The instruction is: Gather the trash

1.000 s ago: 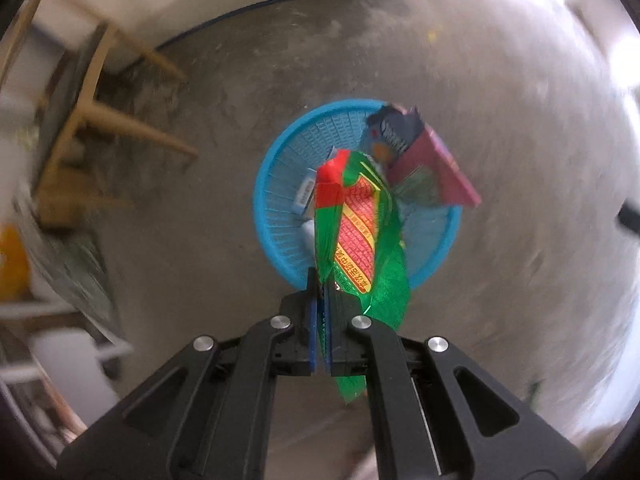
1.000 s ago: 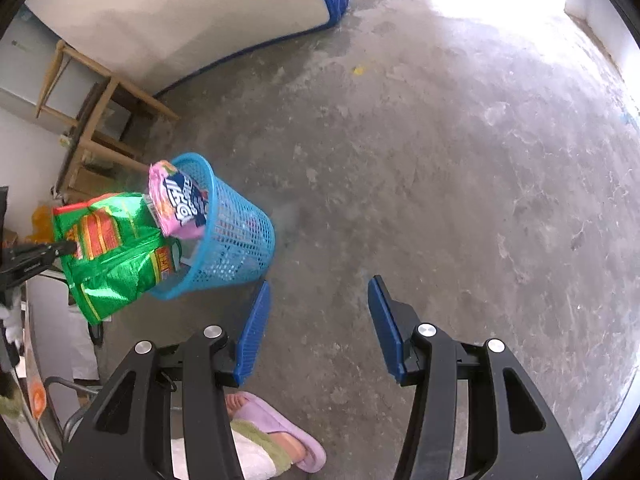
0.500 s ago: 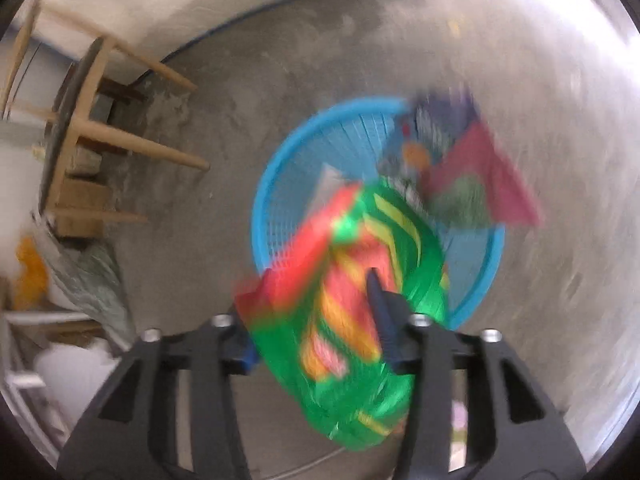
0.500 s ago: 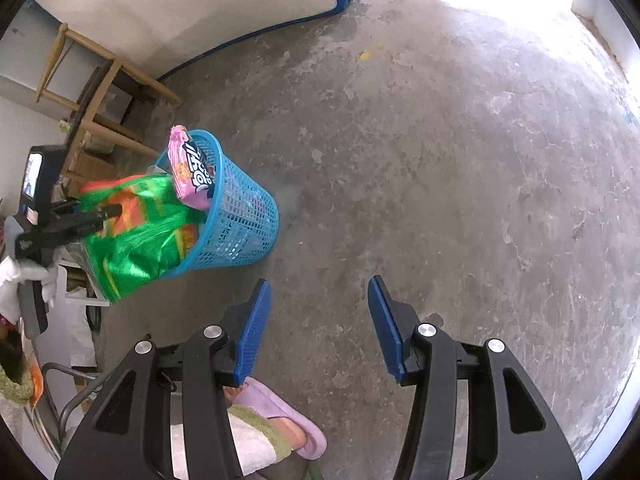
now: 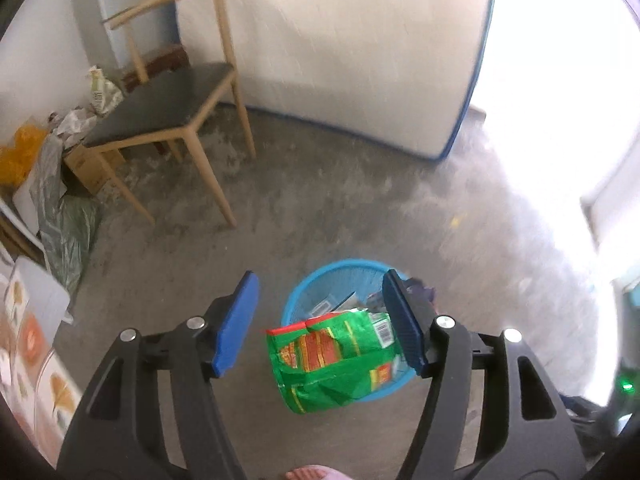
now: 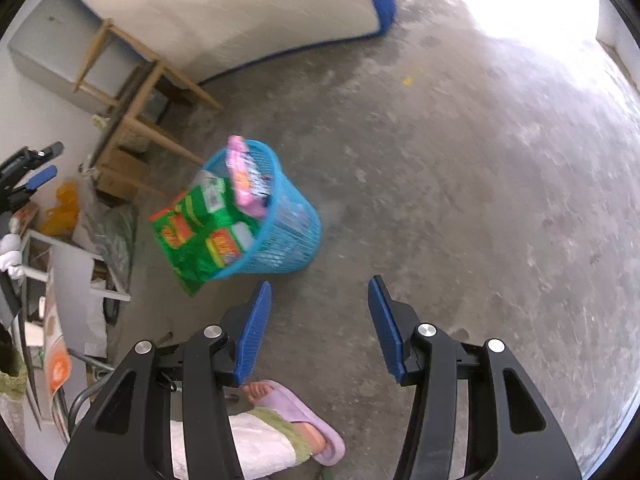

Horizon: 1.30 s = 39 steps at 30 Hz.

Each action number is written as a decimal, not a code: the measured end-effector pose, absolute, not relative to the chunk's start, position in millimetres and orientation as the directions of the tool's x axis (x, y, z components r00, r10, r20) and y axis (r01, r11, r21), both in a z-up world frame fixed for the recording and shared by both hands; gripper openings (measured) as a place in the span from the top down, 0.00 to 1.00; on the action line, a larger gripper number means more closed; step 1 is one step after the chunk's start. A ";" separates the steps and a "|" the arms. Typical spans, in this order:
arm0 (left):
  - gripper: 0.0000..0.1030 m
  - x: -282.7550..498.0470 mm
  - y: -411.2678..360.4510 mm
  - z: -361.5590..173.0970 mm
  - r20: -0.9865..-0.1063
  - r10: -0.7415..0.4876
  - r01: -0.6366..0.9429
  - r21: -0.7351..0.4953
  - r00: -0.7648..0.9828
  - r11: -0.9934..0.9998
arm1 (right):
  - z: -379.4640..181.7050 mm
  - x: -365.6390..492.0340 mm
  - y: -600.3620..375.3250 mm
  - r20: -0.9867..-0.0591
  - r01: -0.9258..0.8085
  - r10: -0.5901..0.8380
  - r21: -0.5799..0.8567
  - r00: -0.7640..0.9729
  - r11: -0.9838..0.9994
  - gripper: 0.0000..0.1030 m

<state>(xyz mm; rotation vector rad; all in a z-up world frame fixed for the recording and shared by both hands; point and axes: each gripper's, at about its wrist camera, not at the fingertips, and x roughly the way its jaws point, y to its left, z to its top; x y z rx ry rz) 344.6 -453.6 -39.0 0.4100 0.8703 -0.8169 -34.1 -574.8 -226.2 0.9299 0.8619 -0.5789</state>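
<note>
Crinkly green foil bag overhangs round mesh basket; both jaws wide, empty.

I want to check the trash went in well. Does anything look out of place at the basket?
Yes. The green snack bag is not inside the blue basket: it hangs over the rim, mostly outside. A pink wrapper also sticks up above the rim.
</note>
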 end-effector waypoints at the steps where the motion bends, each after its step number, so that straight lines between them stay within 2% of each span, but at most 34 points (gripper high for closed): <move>1: 0.39 340.3 -442.4 -28.4 -0.791 -0.483 0.770 -0.023 0.376 0.637 | -222.8 -31.8 -572.7 -0.831 0.739 -0.068 0.450 0.553 0.501 0.52; 7: 0.31 282.5 -343.4 36.6 -0.687 -0.586 0.758 -0.079 0.429 0.648 | -182.4 -8.5 -546.1 -0.779 0.644 -0.060 0.468 0.624 0.605 0.52; 13: 0.18 209.1 -227.0 79.9 -0.572 -0.635 0.663 -0.199 0.519 0.721 | -84.7 4.6 -477.4 -0.666 0.460 -0.149 0.320 0.731 0.828 0.50; 14: 0.17 195.3 -209.0 82.9 -0.554 -0.623 0.634 -0.207 0.551 0.745 | -65.2 2.7 -461.9 -0.631 0.429 -0.171 0.282 0.757 0.858 0.47; 16: 0.10 174.5 -183.1 85.1 -0.538 -0.581 0.571 -0.209 0.611 0.794 | -31.1 -5.3 -434.6 -0.548 0.374 -0.200 0.225 0.812 0.900 0.24; 17: 0.10 157.9 -164.8 87.3 -0.519 -0.560 0.533 -0.219 0.646 0.817 | -8.8 -12.6 -416.7 -0.479 0.342 -0.216 0.192 0.851 0.920 0.18; 18: 0.09 143.2 -148.7 88.6 -0.501 -0.543 0.502 -0.229 0.674 0.834 | 5.2 -20.1 -403.8 -0.428 0.328 -0.230 0.168 0.874 0.930 0.06; 20: 0.08 124.5 -126.3 89.5 -0.484 -0.498 0.437 -0.243 0.719 0.866 | 23.8 -30.9 -382.3 -0.356 0.310 -0.243 0.142 0.902 0.940 0.05; 22: 0.08 103.7 -107.0 86.0 -0.474 -0.431 0.351 -0.252 0.767 0.902 | 33.9 -36.5 -360.9 -0.331 0.287 -0.236 0.114 0.914 0.951 0.05; 24: 0.08 92.3 -94.1 78.7 -0.486 -0.390 0.299 -0.256 0.782 0.919 | 35.3 -36.6 -348.1 -0.357 0.256 -0.206 0.098 0.911 0.962 0.05; 28: 0.08 75.9 -84.0 51.4 -0.583 -0.268 0.198 -0.183 0.767 0.963 | 26.7 -31.0 -319.5 -0.491 0.252 -0.209 0.022 0.846 0.968 0.05; 32: 0.08 68.7 -78.4 17.1 -0.690 -0.155 0.045 -0.175 0.707 0.984 | 9.7 -30.0 -305.7 -0.596 0.274 -0.248 -0.049 0.763 0.961 0.05; 36: 0.08 66.3 -80.4 -0.7 -0.732 -0.133 0.015 -0.165 0.668 0.986 | -2.4 -29.8 -309.5 -0.671 0.300 -0.255 -0.051 0.696 0.953 0.05; 39: 0.08 65.4 -82.6 0.3 -0.736 -0.125 0.027 -0.144 0.665 0.989 | -8.2 -28.5 -310.0 -0.689 0.310 -0.264 -0.059 0.675 0.949 0.05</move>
